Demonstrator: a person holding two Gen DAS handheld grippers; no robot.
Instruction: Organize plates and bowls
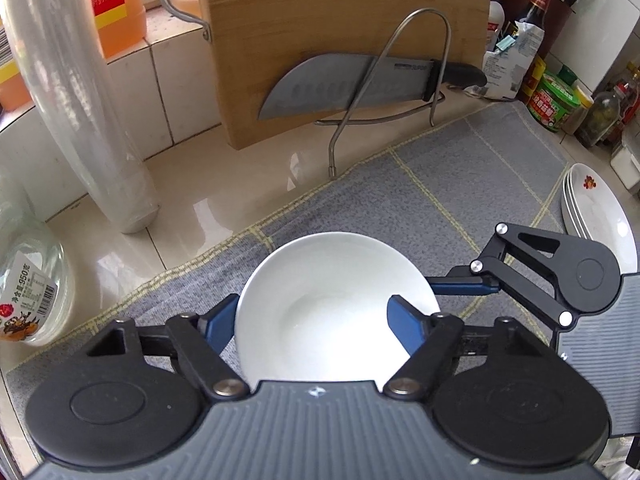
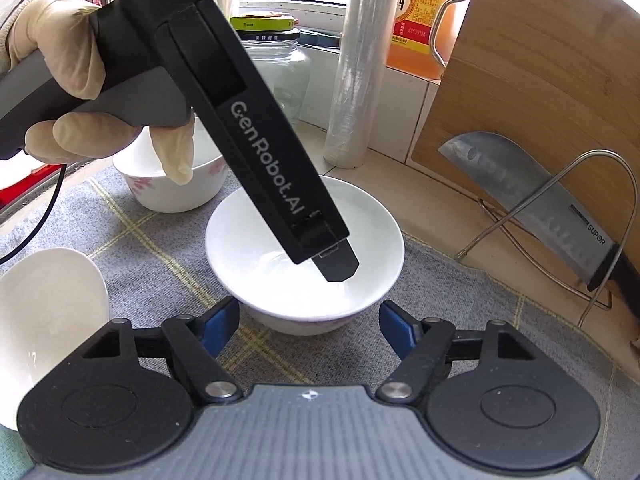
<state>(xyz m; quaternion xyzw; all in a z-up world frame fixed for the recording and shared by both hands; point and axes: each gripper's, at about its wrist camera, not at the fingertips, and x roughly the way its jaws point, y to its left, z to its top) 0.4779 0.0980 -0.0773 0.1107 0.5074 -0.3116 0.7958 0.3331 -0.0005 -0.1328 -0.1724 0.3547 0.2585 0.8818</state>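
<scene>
A plain white bowl (image 1: 332, 304), glossy and empty, sits on the grey checked mat (image 1: 400, 200) in front of the wooden cutting board (image 1: 340, 40). The left gripper (image 1: 310, 322) has one blue finger inside and one outside the rim, seemingly pinching it. The right gripper (image 2: 310, 326) stands beside the bowl; its grip I cannot tell

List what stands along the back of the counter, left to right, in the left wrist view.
Clear bottle with a label → roll of cling film → wooden cutting board → knife on the wire rack → green-lidded jar → stack of white plates.
</scene>
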